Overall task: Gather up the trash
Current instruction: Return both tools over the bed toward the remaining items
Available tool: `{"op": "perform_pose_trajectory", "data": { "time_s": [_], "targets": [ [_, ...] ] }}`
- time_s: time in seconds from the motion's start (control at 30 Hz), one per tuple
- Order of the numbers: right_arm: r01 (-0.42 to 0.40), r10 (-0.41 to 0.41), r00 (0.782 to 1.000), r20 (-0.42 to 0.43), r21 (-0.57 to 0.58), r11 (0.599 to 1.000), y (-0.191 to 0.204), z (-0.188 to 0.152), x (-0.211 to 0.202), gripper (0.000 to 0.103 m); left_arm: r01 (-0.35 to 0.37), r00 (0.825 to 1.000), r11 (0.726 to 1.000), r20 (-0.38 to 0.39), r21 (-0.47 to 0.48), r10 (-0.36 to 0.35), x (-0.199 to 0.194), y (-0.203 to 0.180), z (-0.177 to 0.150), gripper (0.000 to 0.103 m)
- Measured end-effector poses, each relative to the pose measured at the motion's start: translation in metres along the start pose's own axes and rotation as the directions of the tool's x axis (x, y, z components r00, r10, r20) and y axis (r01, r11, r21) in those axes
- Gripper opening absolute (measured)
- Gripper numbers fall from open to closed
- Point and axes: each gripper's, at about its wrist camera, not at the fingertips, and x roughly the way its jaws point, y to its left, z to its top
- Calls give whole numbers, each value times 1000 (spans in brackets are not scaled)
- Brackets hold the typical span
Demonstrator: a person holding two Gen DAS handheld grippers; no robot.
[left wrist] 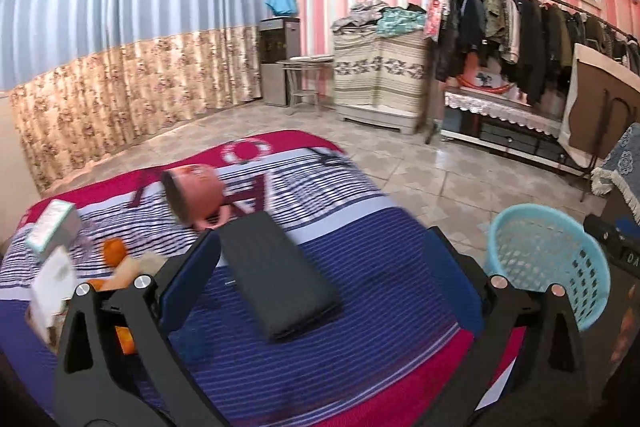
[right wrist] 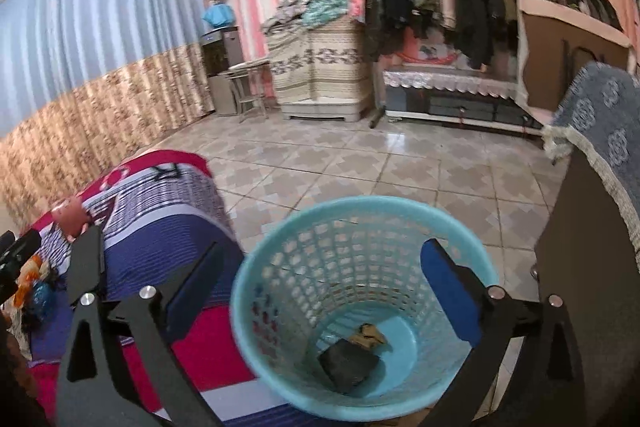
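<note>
My left gripper [left wrist: 320,239] hangs open over a striped bed blanket [left wrist: 384,259], with a flat black case [left wrist: 280,267] lying on the blanket between its fingers, untouched. A tipped pink mug [left wrist: 196,195], small boxes [left wrist: 52,227] and orange scraps [left wrist: 114,251] lie at the left of the bed. My right gripper [right wrist: 322,249] is open and empty above a light blue plastic basket [right wrist: 360,201]. A dark lump [right wrist: 348,363] and a yellowish crumpled scrap [right wrist: 368,333] lie on the basket's bottom. The same basket [left wrist: 520,209] stands on the floor at the bed's right.
A tiled floor [right wrist: 360,155] stretches beyond the basket. A dark cabinet with a fringed blue cloth [right wrist: 600,115] stands close on the right. A clothes rack [left wrist: 520,19], a covered chest [left wrist: 380,75] and curtains [left wrist: 120,27] line the far walls.
</note>
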Motion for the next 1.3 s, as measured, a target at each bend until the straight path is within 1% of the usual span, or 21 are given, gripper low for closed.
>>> {"op": "perform_pose_trajectory", "data": {
  "time_s": [0.1, 0.17, 0.23, 0.3, 0.4, 0.43, 0.57, 0.77, 0.87, 0.9, 1.03, 1.1, 1.3],
  "targets": [
    [-42, 42, 999, -8, -53, 998, 24, -3, -2, 97, -39, 999, 999, -3, -4, 39, -14, 23, -8, 97],
    [-61, 61, 998, -5, -83, 995, 39, -5, -5, 97, -42, 999, 999, -2, -21, 42, -24, 38, -13, 97],
    [-79, 79, 997, 1, -97, 992, 50, -6, -9, 97, -69, 998, 997, 9, -35, 70, -35, 53, -19, 97],
    [-94, 95, 996, 2, -101, 990, 59, -8, -12, 98, -96, 995, 995, 15, -35, 96, -47, 67, -25, 97],
    [-82, 83, 997, -1, -87, 993, 72, -11, -16, 98, -133, 991, 990, 28, -51, 134, -61, 84, -32, 97],
    [-100, 100, 995, -5, -79, 992, 77, -13, -18, 98, -144, 989, 988, 27, -62, 146, -66, 90, -35, 97],
    [-183, 182, 983, -21, -69, 981, 94, -19, -23, 98, -158, 987, 982, -13, -99, 158, -78, 120, -47, 97],
    [-224, 222, 974, -35, -93, 970, 116, -24, -28, 98, -180, 983, 973, -66, -147, 171, -89, 162, -70, 98],
    [-241, 238, 971, -41, -109, 964, 128, -28, -30, 98, -226, 974, 963, -66, -147, 218, -94, 175, -77, 98],
    [-254, 251, 967, -39, -112, 961, 132, -29, -31, 98, -250, 968, 957, -65, -144, 243, -96, 178, -79, 98],
    [-316, 313, 949, -43, -125, 940, 146, -36, -34, 98, -310, 950, 938, -80, -154, 301, -99, 196, -87, 98],
    [-314, 310, 949, -48, -148, 938, 155, -39, -34, 98, -323, 946, 930, -97, -176, 310, -99, 211, -97, 98],
    [-282, 273, 959, -70, -236, 930, 175, -50, -32, 98, -358, 932, 904, -145, -234, 331, -97, 238, -109, 98]
  ]
}}
